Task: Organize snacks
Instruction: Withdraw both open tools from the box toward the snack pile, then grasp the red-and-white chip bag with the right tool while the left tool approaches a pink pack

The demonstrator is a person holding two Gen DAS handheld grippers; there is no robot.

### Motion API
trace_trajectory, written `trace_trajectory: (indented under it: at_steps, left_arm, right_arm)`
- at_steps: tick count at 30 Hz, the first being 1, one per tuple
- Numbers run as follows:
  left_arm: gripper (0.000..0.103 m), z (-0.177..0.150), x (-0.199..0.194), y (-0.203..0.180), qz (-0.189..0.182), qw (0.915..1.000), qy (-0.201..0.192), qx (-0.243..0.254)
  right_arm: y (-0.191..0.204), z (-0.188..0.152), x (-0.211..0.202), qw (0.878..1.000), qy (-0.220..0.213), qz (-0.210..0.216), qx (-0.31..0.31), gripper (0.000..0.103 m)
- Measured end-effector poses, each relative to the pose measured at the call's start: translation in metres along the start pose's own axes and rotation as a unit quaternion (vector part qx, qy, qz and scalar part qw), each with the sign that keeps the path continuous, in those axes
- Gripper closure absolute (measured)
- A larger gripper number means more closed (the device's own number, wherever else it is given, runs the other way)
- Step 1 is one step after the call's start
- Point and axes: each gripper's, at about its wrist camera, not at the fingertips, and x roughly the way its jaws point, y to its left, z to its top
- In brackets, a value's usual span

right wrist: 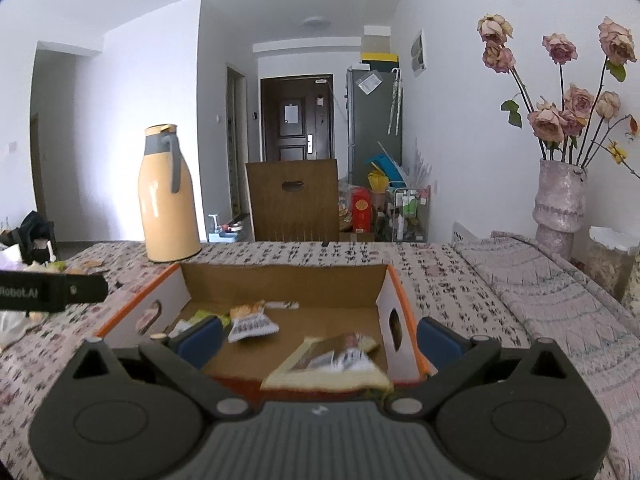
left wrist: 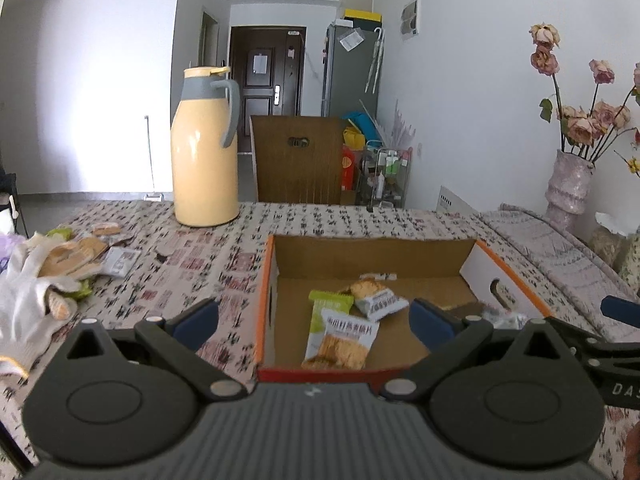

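Looking down past our two claws, we note the following.

Snack packets: three lie on the floor of the cardboard box (left wrist: 372, 248). A green packet (left wrist: 330, 300), an oat-crisp packet (left wrist: 344, 338) and a grey-white packet (left wrist: 376, 298) sit ahead of our left claw (left wrist: 314, 322), between its fingers as seen from the left wrist.
Blurred packet: a brown-and-cream wrapper (right wrist: 332, 364) lies just ahead of our right claw (right wrist: 320, 340), at the near wall of the box; we cannot tell whether it is resting or in the air.
Box: open-topped, orange-edged, straight in front of both claws on the patterned tablecloth (left wrist: 200, 256).
Left claw: jaws spread wide, nothing between them.
Right claw: jaws wide as well, touching no packet that we can see.
Loose pile: more wrappers and a white glove (left wrist: 28, 292) lie well to the left of our left claw.
Flask: a yellow thermos (left wrist: 205, 148) stands beyond the box, ahead and left.
Vase: dried roses in a pink vase (right wrist: 560, 200) stand far right of our right claw.
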Motion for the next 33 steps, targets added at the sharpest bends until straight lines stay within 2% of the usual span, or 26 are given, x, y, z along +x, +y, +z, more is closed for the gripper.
trace_trajectory:
  at_steps: [19,25,33]
  left_arm:
    - [0.0,-0.086,-0.06,0.04,0.011,0.9983,0.052,0.022]
    - [0.0,-0.097,-0.066,0.052,0.008,0.998,0.061,0.012]
    - [0.0,-0.109,-0.067,0.063,0.0,0.9973,0.073,0.007]
  right_arm:
    - [0.038,-0.068,-0.064,0.998,0.055,0.039,-0.015,0.0]
    - [0.055,-0.084,-0.069,0.995,0.074,0.065,-0.011,0.0]
    - [0.081,-0.097,-0.061,0.993,0.092,0.072,-0.032,0.0]
